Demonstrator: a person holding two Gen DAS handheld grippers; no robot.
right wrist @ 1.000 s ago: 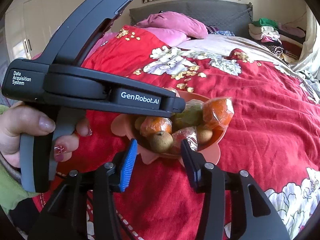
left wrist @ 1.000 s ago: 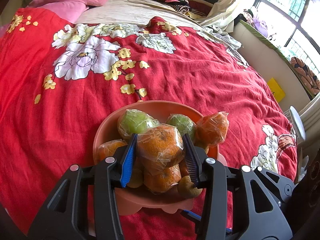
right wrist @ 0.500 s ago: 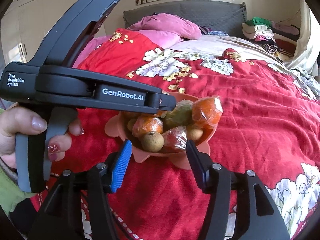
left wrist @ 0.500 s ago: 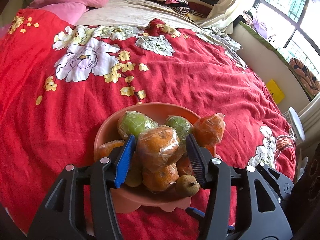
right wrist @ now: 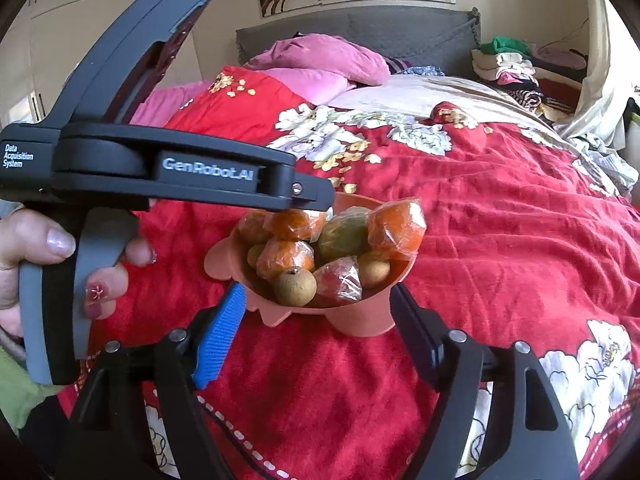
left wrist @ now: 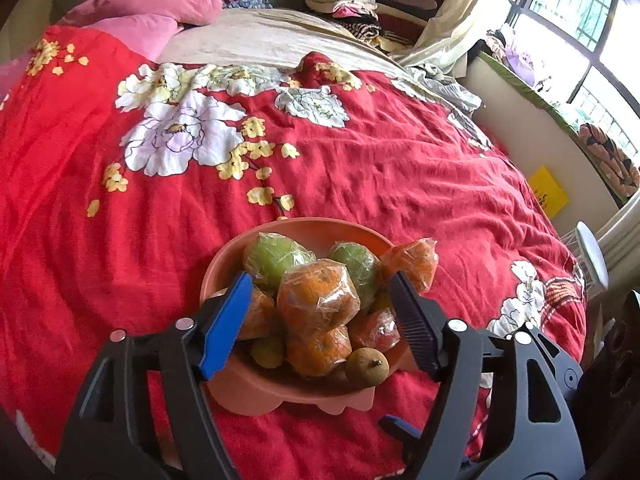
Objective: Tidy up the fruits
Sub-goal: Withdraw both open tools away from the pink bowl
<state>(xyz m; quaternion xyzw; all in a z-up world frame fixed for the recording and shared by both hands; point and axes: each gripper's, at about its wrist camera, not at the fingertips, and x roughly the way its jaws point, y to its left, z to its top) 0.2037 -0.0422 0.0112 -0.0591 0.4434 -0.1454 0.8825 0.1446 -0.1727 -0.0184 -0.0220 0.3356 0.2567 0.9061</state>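
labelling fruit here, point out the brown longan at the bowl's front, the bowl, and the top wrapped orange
brown longan (left wrist: pixel 367 365), left wrist view, middle of its skin
bowl (left wrist: pixel 256 394), left wrist view, near outer wall
top wrapped orange (left wrist: pixel 318 297), left wrist view, its wrapped front face

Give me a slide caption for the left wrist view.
Left gripper open around a wrapped orange atop the fruit bowl on a red bedspread.

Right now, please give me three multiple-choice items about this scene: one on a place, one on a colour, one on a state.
1. The salmon-pink plastic bowl stands on:
A a wooden table
B a red flowered bedspread
C a windowsill
2. The two fruits at the bowl's back are:
A green
B purple
C white
3. The left hand-held gripper is:
A shut on a fruit
B open
C out of view

Answers: 1 B, red cloth surrounds the bowl. 2 A, both plastic-wrapped back fruits look green. 3 B, its fingers stand clear of the wrapped orange fruit between them.
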